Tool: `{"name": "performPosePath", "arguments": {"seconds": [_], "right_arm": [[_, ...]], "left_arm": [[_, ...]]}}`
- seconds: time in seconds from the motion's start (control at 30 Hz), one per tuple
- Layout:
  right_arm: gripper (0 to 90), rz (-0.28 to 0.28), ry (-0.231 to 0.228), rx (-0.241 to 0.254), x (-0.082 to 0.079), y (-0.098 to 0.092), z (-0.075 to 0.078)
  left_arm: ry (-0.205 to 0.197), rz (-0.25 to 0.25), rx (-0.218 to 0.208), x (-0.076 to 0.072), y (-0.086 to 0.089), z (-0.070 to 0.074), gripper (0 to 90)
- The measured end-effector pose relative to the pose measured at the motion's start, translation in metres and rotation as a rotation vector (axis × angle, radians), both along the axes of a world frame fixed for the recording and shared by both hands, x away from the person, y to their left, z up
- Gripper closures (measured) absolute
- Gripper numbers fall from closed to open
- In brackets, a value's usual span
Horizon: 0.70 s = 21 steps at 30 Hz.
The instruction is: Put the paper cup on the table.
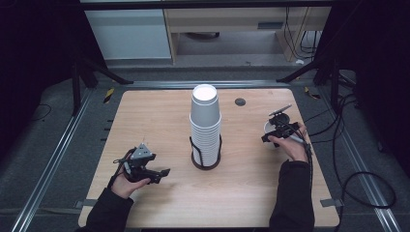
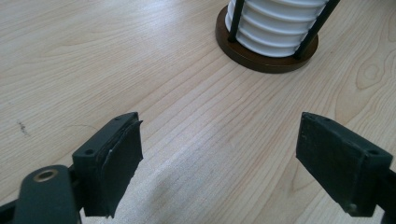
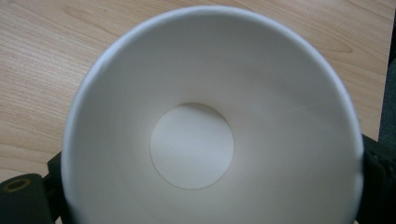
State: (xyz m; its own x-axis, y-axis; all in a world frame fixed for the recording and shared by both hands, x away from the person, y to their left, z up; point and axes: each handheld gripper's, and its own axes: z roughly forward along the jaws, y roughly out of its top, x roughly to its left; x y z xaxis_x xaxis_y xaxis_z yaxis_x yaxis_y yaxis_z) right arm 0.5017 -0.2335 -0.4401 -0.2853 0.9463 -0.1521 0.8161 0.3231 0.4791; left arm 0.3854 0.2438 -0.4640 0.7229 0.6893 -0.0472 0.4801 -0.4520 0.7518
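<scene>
White paper cup (image 3: 205, 116), mouth up, sitting between right claw (image 1: 279, 129) jaws, gripped at its sides above pale wooden worktop (image 1: 159, 121); left claw (image 2: 219, 158) gaping wide, holding nothing.

Dim surroundings, evenly lit, sharp tabletop

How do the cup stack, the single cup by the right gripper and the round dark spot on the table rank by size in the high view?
1. Cup stack, clearly largest.
2. Single cup, mostly hidden by the right gripper, so its rank is less sure.
3. Round dark spot, smallest.
</scene>
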Motion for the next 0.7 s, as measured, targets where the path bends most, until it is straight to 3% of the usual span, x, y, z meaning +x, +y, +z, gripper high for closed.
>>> {"name": "performPosePath", "arguments": {"seconds": [0.33,0.5,0.7], "right_arm": [[3.0,0.009,0.011,0.033,-0.001,-0.003,-0.003],[3.0,0.009,-0.024,0.05,-0.005,-0.002,0.004],[2.0,0.01,-0.032,0.029,-0.015,-0.001,0.012]], "left_arm": [[0.001,-0.004,0.0,0.0,0.0,0.0,13.8],[-0.001,-0.003,-0.001,0.0,0.0,0.0,13.7],[0.001,-0.007,0.003,-0.001,-0.001,0.0,13.7]]}}
